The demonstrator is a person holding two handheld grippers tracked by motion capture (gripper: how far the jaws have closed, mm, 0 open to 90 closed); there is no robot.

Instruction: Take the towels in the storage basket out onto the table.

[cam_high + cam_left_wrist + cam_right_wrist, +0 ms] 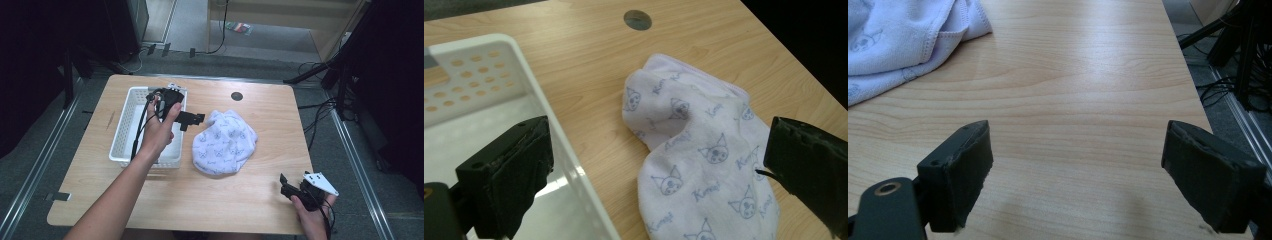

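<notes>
A crumpled white cloth [225,141] printed with small cat faces lies near the middle of the wooden surface [250,195], just to the right of a white perforated basket [121,131] that stands on the left half. The left tongs [192,119] hang above the basket's right rim, pointing toward the cloth, with the jaws spread wide and nothing between them; in the left gripper view the basket's rim [554,130] runs up between the jaws, one jaw over the basket's inside and the other over the cloth [704,150], so that wall lies between the near jaw and the fabric. The cloth's left edge is close beside the basket but apart from it, with a strip of bare wood between. The right tongs [289,186] sit low at the near right corner of the surface, well apart from the cloth, jaws also spread and holding nothing; the right gripper view shows bare wood between them and a hemmed edge of the cloth [908,40] at the upper left. A small round dark grommet [237,96] is set in the surface beyond the cloth. Cables and dark stands lie on the floor around the surface.
</notes>
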